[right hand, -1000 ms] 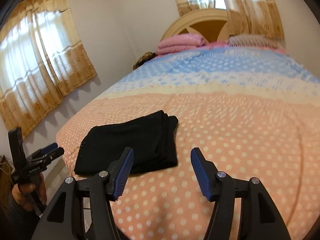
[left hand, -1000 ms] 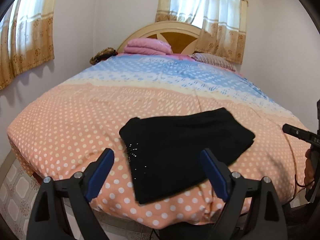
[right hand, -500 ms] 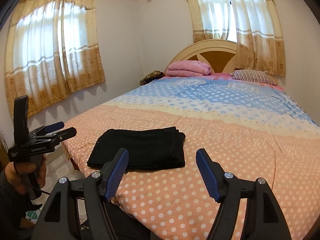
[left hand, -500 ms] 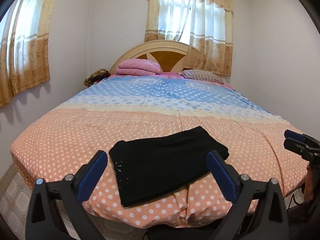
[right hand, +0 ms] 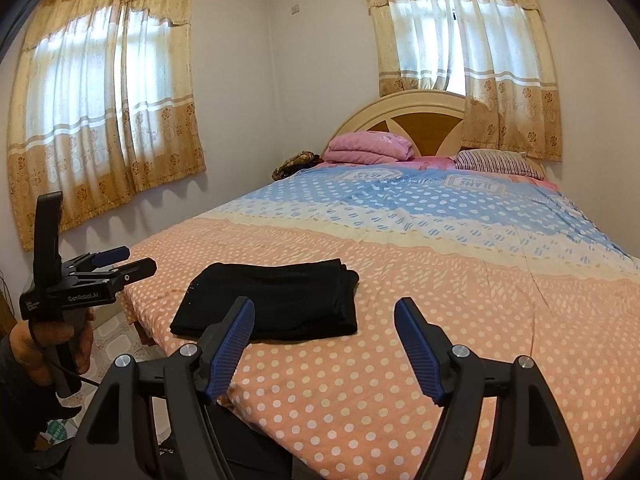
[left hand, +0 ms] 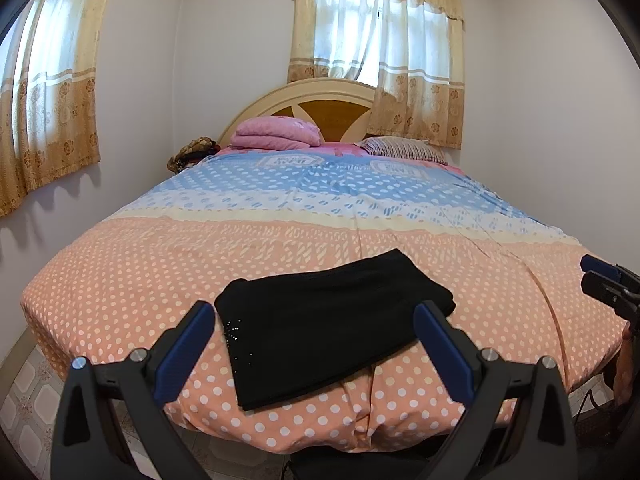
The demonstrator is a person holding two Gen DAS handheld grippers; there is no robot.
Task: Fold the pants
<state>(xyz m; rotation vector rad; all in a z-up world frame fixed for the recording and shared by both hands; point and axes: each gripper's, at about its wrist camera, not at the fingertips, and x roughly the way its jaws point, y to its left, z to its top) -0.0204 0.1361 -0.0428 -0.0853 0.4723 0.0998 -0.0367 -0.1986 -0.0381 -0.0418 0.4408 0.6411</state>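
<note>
The black pants (left hand: 328, 320) lie folded into a flat rectangle near the foot edge of the bed (left hand: 120, 280), on the orange dotted cover. My left gripper (left hand: 314, 312) hangs back from them, off the bed's edge, open with nothing between its blue pads. In the right wrist view the pants (right hand: 272, 300) sit left of centre. My right gripper (right hand: 325, 307) is open and empty too, just to their right and short of them. A hand holds the left gripper (right hand: 120, 264) at the far left of that view. The right gripper (left hand: 604, 280) shows at the left wrist view's right edge.
A folded pink blanket (left hand: 276, 134) and a striped pillow (left hand: 404, 148) rest by the wooden headboard (left hand: 328, 108). A brown bundle (left hand: 192, 150) sits at the bed's far left corner. Curtained windows stand behind and to the left. Tiled floor (left hand: 24, 392) lies below the bed edge.
Both grippers have drawn back and risen from the pants, and their jaws have widened. The pants stay still on the bed. More of the room now shows.
</note>
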